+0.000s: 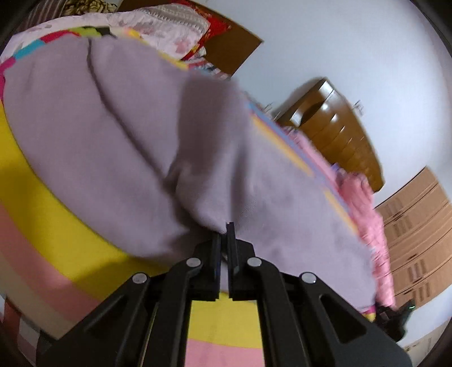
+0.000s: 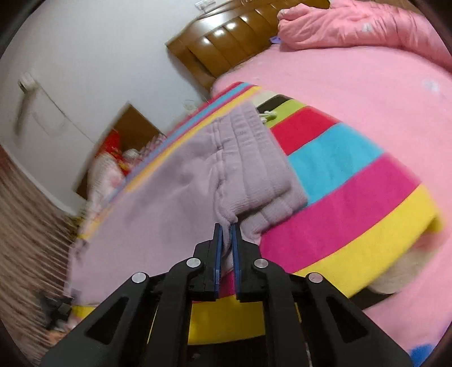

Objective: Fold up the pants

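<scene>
Bedroom walls, a wooden headboard (image 2: 226,36) and a pink bed (image 2: 367,93) frame the scene, with a striped blanket (image 2: 353,183) spread on the bed as the working surface.

Starting at the left hand-held gripper (image 1: 226,228): its jaws are clenched on an edge of the lilac pants (image 1: 118,135), the cloth rising from the tips in a small peak. This looks like the leg or hem end, though blur leaves that uncertain. It points downward at a moderate slant, with the view tilted to one side.

The right hand-held gripper (image 2: 227,227) is likewise clamped, pinching the ribbed waistband (image 2: 254,169) at its near corner; fabric shows between the blue pads (image 2: 217,254). It too slants downward over the blanket.

Outward from both tips, the pants lie on the striped blanket, stretched lengthwise between the two grips, with a seam line running along them. A rumpled pink quilt (image 2: 353,25) sits well apart near the headboard.

As for progress, I judge the task to be early: both ends are gripped, and the legs may already lie one on the other, though that cannot be told for certain. The lengthwise folds, bringing one end over toward the other and smoothing the result, appear still to be done.
</scene>
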`<act>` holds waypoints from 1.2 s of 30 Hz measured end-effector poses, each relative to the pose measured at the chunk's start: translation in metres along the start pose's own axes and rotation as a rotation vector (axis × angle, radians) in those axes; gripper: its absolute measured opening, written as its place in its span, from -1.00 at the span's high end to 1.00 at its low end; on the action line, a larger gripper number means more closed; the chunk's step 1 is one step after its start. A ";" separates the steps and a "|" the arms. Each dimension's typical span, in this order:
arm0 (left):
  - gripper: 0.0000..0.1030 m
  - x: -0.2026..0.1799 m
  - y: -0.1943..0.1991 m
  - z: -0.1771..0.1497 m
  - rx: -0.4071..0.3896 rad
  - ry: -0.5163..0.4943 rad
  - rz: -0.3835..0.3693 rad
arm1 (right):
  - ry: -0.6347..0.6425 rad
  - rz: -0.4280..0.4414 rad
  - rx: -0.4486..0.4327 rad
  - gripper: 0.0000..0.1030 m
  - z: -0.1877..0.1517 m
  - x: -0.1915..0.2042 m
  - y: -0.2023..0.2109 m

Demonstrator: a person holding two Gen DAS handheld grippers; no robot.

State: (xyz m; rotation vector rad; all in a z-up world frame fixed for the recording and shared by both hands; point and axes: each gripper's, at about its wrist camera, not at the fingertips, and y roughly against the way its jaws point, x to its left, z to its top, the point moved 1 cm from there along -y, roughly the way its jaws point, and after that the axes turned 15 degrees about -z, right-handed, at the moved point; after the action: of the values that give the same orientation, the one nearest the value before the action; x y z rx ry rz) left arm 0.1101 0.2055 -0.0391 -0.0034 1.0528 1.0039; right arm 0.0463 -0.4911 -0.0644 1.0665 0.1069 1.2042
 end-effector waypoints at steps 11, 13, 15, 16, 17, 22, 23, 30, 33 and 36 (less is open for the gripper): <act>0.95 -0.034 0.014 0.008 -0.044 -0.087 0.033 | 0.033 -0.062 -0.029 0.87 0.003 0.011 0.011; 0.95 -0.016 0.010 0.001 -0.026 -0.041 0.032 | -0.014 -0.027 -0.012 0.87 -0.004 -0.001 0.004; 0.95 -0.008 0.009 -0.001 -0.021 -0.019 0.024 | -0.001 -0.039 -0.018 0.87 -0.003 0.002 0.007; 0.95 -0.006 0.010 -0.001 -0.022 -0.018 0.021 | 0.003 -0.043 -0.021 0.87 -0.003 0.004 0.009; 0.95 -0.007 0.012 -0.001 -0.026 -0.021 0.018 | 0.004 -0.044 -0.022 0.87 -0.003 0.005 0.010; 0.94 -0.005 0.013 -0.005 -0.024 -0.026 0.021 | -0.017 -0.032 -0.012 0.87 -0.007 -0.001 0.005; 0.94 -0.003 0.011 -0.005 -0.020 -0.015 0.018 | -0.018 -0.031 -0.013 0.87 -0.007 -0.002 0.005; 0.94 -0.003 0.019 -0.008 -0.035 -0.024 0.014 | -0.023 -0.031 -0.014 0.87 -0.007 -0.002 0.006; 0.71 -0.002 0.017 -0.009 -0.029 -0.030 0.038 | -0.025 -0.051 -0.017 0.51 -0.007 -0.003 0.010; -0.21 -0.014 0.043 -0.008 -0.131 -0.040 0.170 | 0.024 -0.114 -0.061 -0.01 -0.006 0.005 0.032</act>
State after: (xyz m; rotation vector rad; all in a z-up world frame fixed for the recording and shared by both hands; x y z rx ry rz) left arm 0.0738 0.2174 -0.0149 -0.0004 0.9613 1.2211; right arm 0.0222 -0.4847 -0.0428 0.9799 0.1469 1.1113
